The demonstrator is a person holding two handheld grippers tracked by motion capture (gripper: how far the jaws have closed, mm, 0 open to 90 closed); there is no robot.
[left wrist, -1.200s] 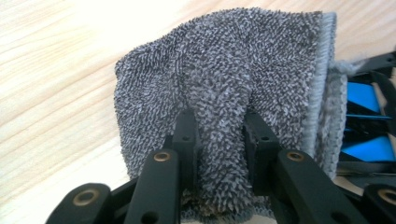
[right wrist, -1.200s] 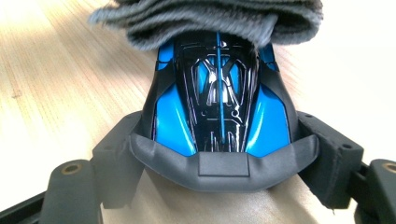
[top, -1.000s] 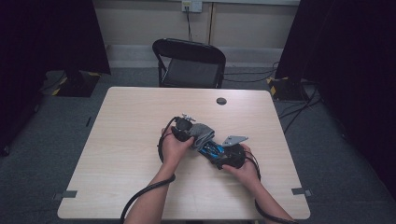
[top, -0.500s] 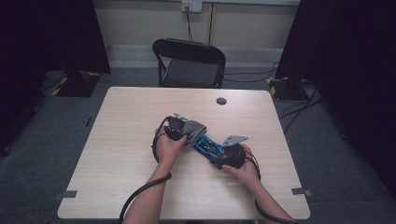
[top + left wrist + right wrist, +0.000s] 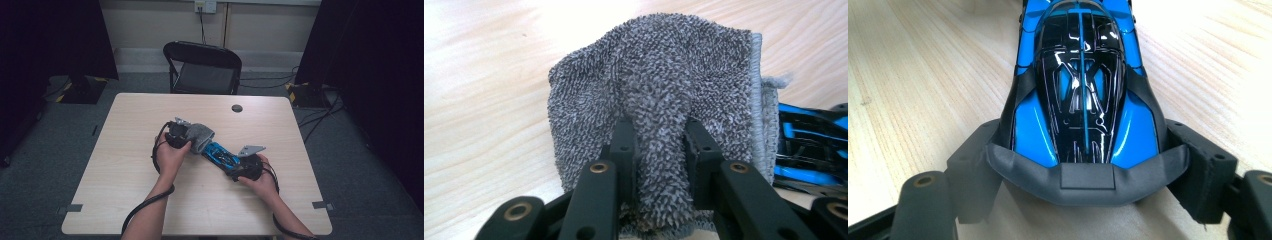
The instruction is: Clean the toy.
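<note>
A grey terry cloth (image 5: 202, 135) lies bunched at the middle of the light wooden table (image 5: 125, 190). My left gripper (image 5: 192, 139) is shut on it. In the left gripper view a fold of the cloth (image 5: 659, 75) is pinched between the two black jaws of the left gripper (image 5: 659, 131). A blue and black toy car (image 5: 220, 155) rests on the table just right of the cloth, its nose toward it. My right gripper (image 5: 232, 163) holds the car's rear. In the right gripper view the right gripper (image 5: 1085, 167) has its pads (image 5: 975, 160) pressed on both sides of the car (image 5: 1080, 75).
A small black disc (image 5: 237, 108) sits near the table's far edge. A black folding chair (image 5: 202, 67) stands behind the table. Cables trail from both grippers off the near edge. Bare tabletop lies to the left and right of the hands.
My left gripper has moved to the left with the cloth, drawing it off the car's nose so more of the car shows. The right gripper and the car have stayed put.
</note>
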